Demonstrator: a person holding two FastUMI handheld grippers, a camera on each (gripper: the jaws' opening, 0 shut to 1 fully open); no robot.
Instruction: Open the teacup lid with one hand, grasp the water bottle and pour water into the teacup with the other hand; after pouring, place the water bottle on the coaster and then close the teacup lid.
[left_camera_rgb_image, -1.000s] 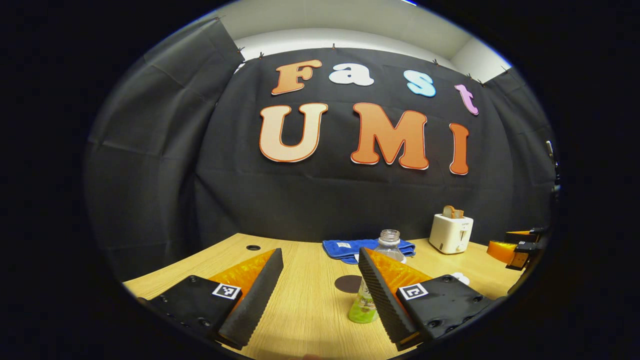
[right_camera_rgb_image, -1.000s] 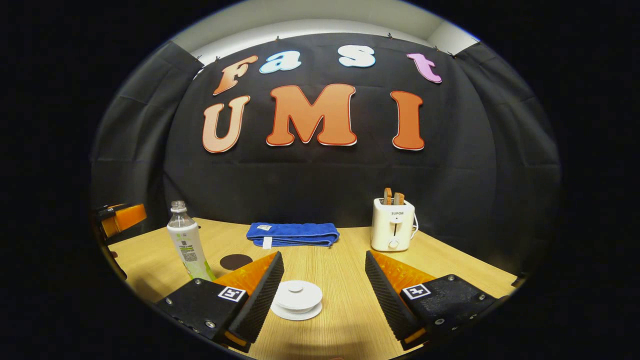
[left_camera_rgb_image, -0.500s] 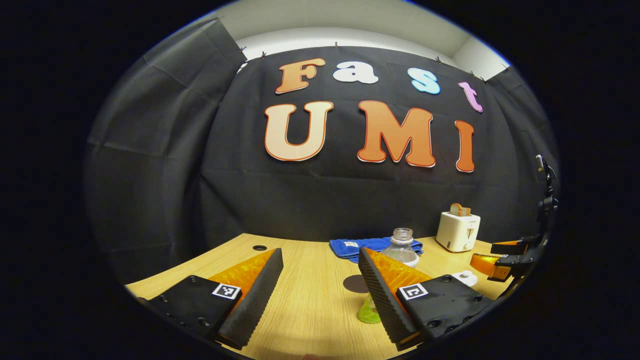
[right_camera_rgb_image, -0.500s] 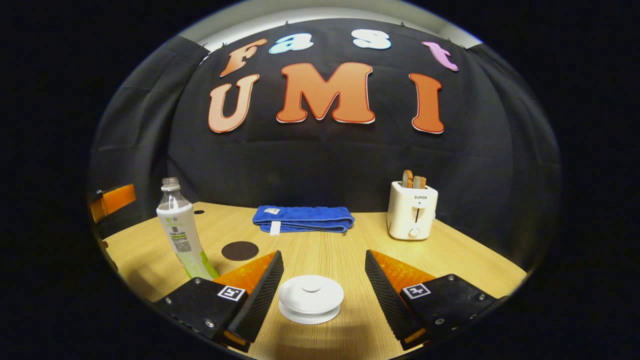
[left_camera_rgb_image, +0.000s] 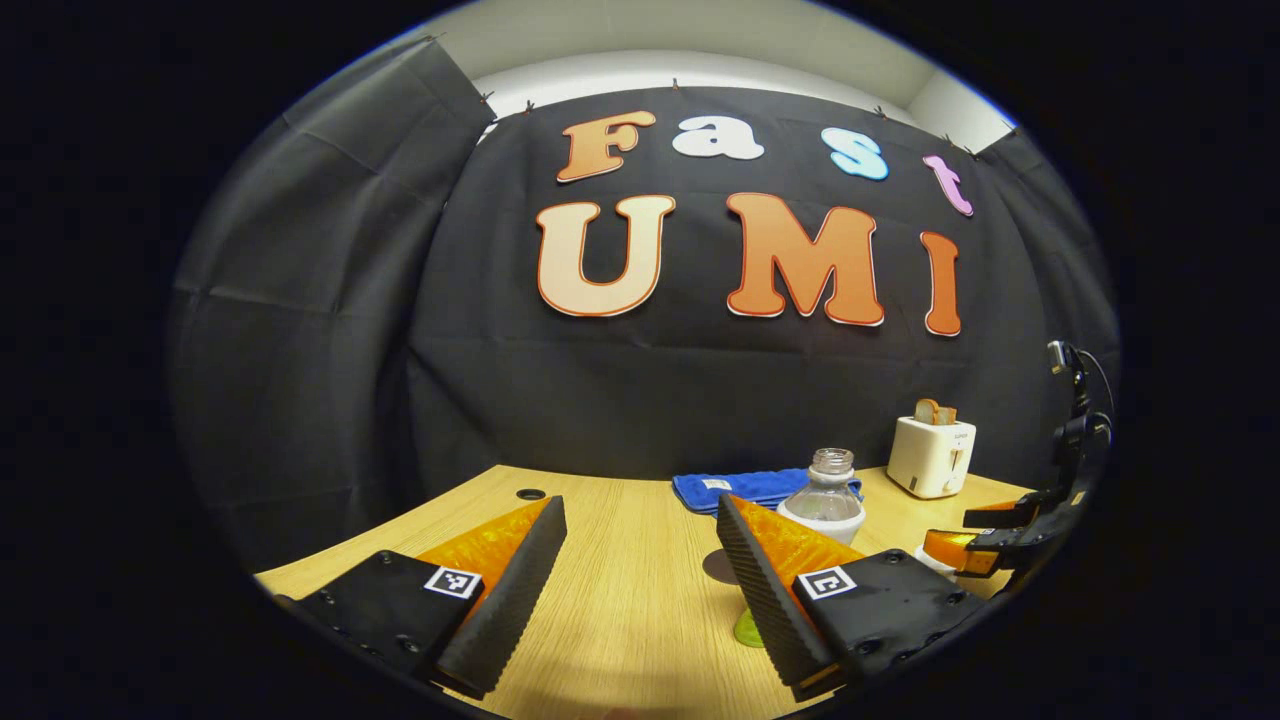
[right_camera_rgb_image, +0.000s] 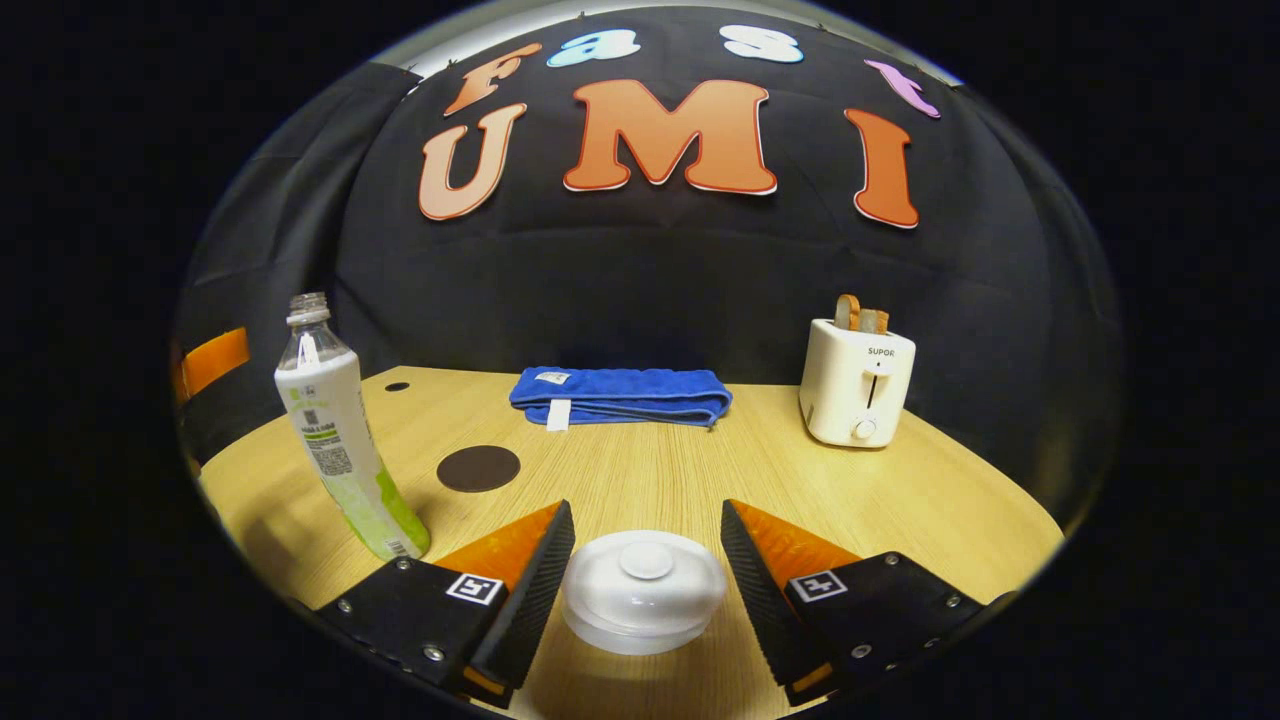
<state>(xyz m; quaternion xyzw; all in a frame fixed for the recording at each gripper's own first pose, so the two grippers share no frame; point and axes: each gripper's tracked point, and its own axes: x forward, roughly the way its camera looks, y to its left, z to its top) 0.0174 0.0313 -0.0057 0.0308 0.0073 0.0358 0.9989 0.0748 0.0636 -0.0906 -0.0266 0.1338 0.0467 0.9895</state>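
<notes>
Right gripper view: teacup lid (right_camera_rgb_image: 645, 585) between wide right gripper (right_camera_rgb_image: 648, 540) fingers, untouched; left gripper (left_camera_rgb_image: 640, 535) wide.

White lidded teacup (right_camera_rgb_image: 643, 590), clear bottle (right_camera_rgb_image: 338, 440) showing white-green label, blue towel (right_camera_rgb_image: 620, 396), dark brown coaster (right_camera_rgb_image: 478, 468), cream toaster (right_camera_rgb_image: 856, 381), light woodgrain table (right_camera_rgb_image: 700, 470).

Both hand-held grippers (left_camera_rgb_image: 640, 510) (right_camera_rgb_image: 648, 515) agape.

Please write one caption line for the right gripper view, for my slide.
Right gripper, jaws open, straddles the lidded teacup; water bottle and coaster stand left.
</notes>
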